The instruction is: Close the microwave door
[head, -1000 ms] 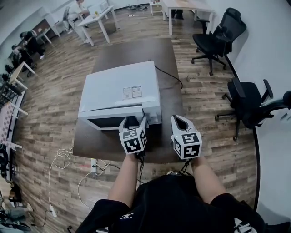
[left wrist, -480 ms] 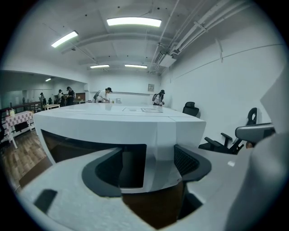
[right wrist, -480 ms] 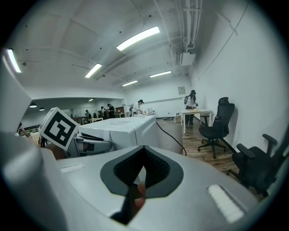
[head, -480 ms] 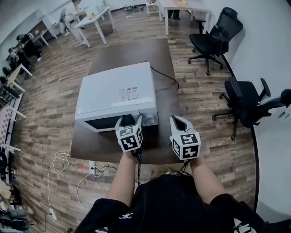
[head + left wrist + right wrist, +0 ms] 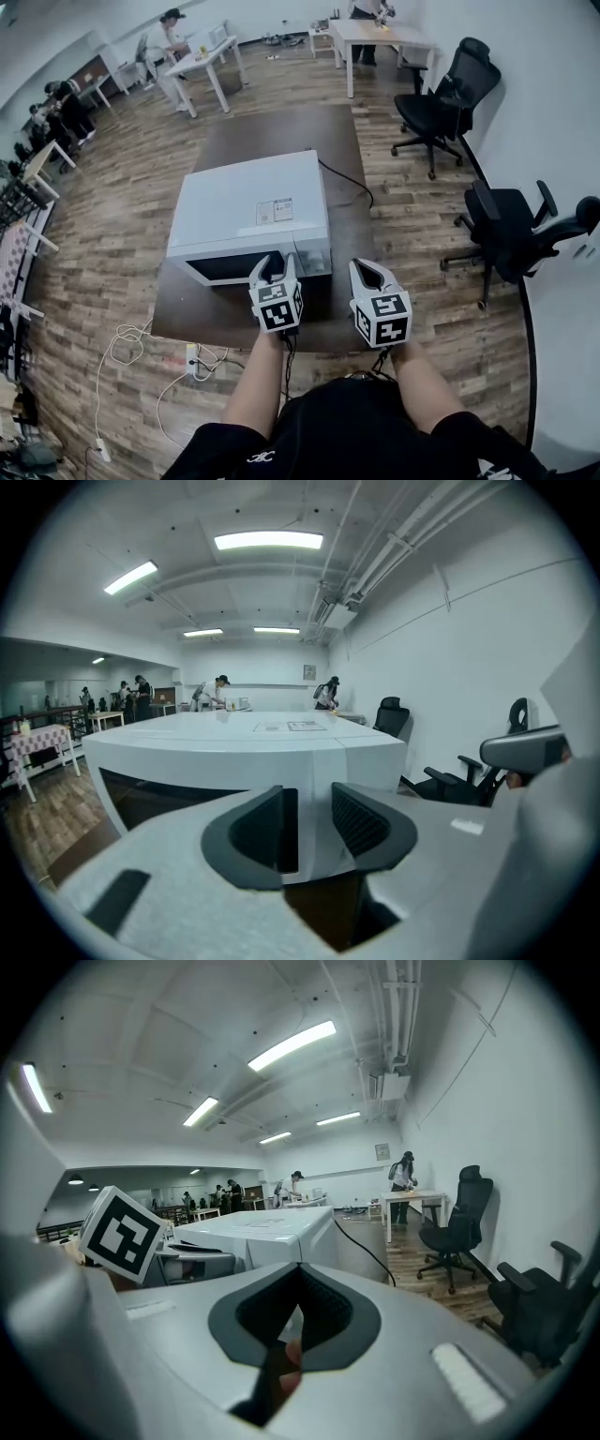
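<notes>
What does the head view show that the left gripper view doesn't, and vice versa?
Head view only: the black cable behind the white box-shaped microwave, and the person's forearms. Left gripper view only: the left gripper's dark fingers closing with nothing between them, plus ceiling strip lights. Both: the microwave and black office chairs.

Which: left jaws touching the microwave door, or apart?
Cannot tell. In the left gripper view the left gripper, jaws closing with nothing between, overlaps the microwave door; neither contact nor gap shows.
</notes>
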Motion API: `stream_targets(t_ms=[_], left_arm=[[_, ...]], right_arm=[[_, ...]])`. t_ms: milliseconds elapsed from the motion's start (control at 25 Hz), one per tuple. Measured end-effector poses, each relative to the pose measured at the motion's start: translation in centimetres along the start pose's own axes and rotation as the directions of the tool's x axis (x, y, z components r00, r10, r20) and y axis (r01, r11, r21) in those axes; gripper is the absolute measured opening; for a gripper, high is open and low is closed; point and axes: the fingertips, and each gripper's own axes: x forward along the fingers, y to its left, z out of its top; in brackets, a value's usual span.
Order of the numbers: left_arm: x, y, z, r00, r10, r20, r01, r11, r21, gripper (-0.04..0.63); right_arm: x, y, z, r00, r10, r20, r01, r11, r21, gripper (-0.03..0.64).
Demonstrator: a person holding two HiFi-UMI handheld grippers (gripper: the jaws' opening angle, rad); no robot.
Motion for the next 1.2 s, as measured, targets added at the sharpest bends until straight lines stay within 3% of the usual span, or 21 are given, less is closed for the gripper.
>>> stream_targets(t_ms=[240,800,1200], left_arm=[[-4.6,1.7,2.0,0.994,0.073,0.081,-0.075,0.997,0.011,0.010],[-17.0,6.9,3.1,0.984,0.100,0.148,-0.108,0.993,0.047,0.009],[-22.4,13.2,0.6,0.978,0.169,0.126,-0.170,0.985,-0.006,0.009]], right_arm=[[-0.6,3.6,0.7,1.000,0.023,0.017,-0.023,1.000,-0.021,0.003],[-2.4,16.3,3.2,0.993,0.086,0.080,-0.082,0.995,-0.055,0.002],[-2.2,24.4,2.3,0.985,0.162,0.062,-0.155,0.983,-0.097,0.000]])
